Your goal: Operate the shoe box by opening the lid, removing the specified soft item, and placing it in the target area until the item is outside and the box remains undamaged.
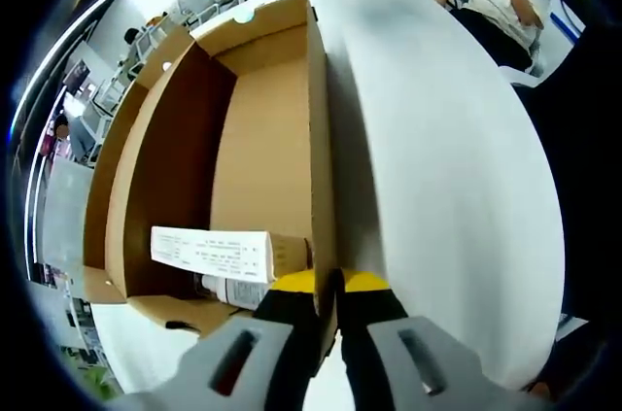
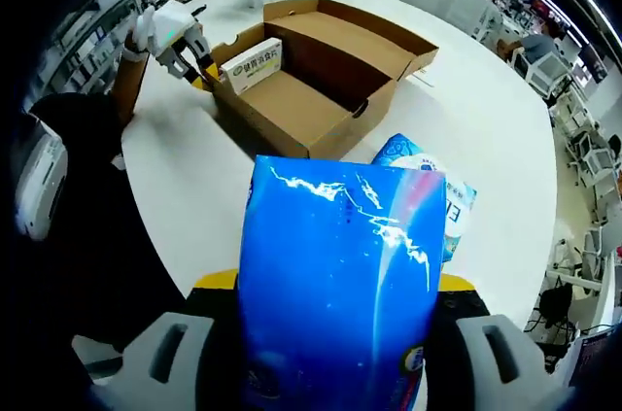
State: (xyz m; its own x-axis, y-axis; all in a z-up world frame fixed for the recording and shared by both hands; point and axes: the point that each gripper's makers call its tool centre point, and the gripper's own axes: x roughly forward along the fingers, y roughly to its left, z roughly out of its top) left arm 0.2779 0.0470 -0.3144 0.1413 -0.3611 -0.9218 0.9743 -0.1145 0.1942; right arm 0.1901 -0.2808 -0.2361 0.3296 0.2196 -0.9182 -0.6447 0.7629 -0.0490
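1. Right gripper (image 2: pixel 335 285) is pinching the blue soft pack (image 2: pixel 335 285) between its jaws — the pack stands up right in front of the camera with its long axis running away from the jaws, so it's already out of the shoe box (image 2: pixel 321 81).

2. Just past the pack's top edge, a second light-blue packet (image 2: pixel 428 163) lies on the white table (image 2: pixel 505 129), just beside the box's near corner. My guess is that's the target area, so the drop looks like a short move forward and down, on the near side of the box.

3. Further out, the box sits open, lid folded back, with a small white-and-green carton (image 2: pixel 251 63) still inside at its left end.

4. Left gripper (image 1: pixel 328 285) is the one at the box — in the left gripper view its jaws are pressed together on the upright box wall (image 1: pixel 321 139), one jaw inside and one outside, holding it steady. The same carton (image 1: pixel 214 254) lies just inside that wall.

5. So the right hand is the one with the item; the left only braces the cardboard, and squeezing too hard there could crease it.
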